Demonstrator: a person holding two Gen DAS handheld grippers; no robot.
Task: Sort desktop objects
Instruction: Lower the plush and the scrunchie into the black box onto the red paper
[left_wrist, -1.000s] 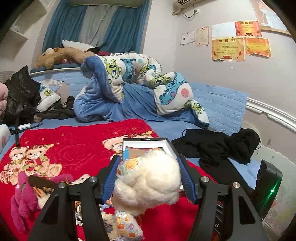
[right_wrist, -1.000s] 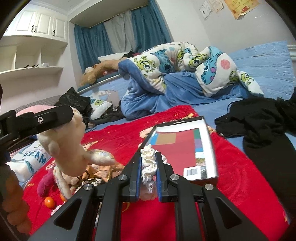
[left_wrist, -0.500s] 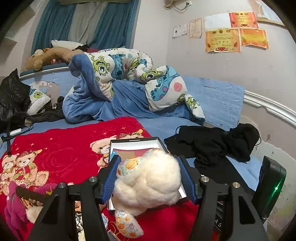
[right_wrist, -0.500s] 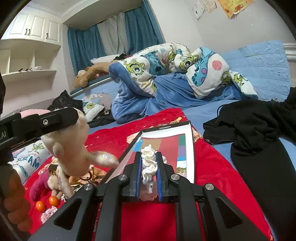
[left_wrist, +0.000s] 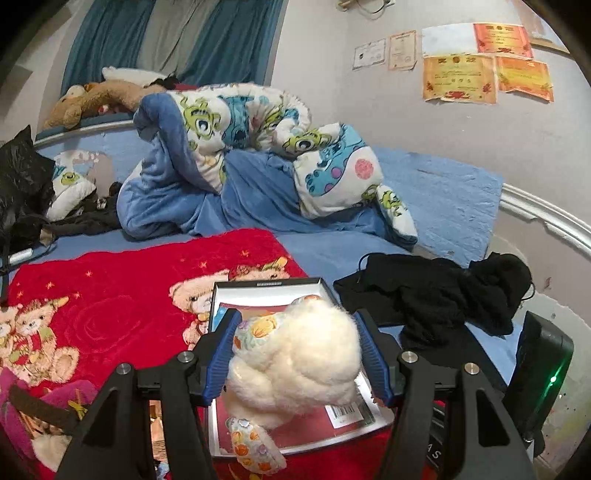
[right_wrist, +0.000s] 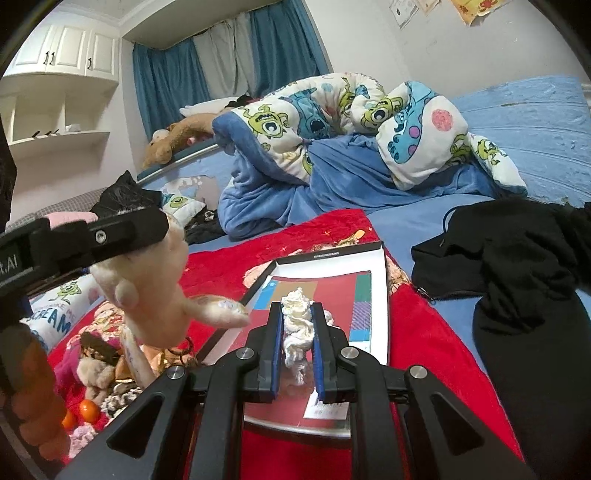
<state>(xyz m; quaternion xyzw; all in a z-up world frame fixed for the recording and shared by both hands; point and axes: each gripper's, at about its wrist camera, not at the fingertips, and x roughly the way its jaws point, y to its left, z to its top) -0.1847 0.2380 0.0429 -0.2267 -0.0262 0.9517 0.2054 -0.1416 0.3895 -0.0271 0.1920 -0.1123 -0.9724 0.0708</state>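
My left gripper (left_wrist: 297, 350) is shut on a cream plush toy (left_wrist: 299, 362) with floral feet and holds it over the shallow box lid (left_wrist: 266, 286) on the red blanket. The toy also shows in the right wrist view (right_wrist: 147, 291), at the left, hanging from the left gripper. My right gripper (right_wrist: 297, 328) is shut on a white twisted cream-like ornament (right_wrist: 295, 328) just above the near end of the same box lid (right_wrist: 373, 258).
A pile of small toys and two orange balls (right_wrist: 83, 411) lies left of the lid on the red blanket (left_wrist: 110, 288). Black clothes (left_wrist: 436, 295) lie to the right. A rumpled cartoon duvet (left_wrist: 258, 147) fills the back. A black device (left_wrist: 543, 373) stands at the right edge.
Both grippers have moved forward and rightward toward the box lid, still holding their objects. The lid now lies closer beneath both.
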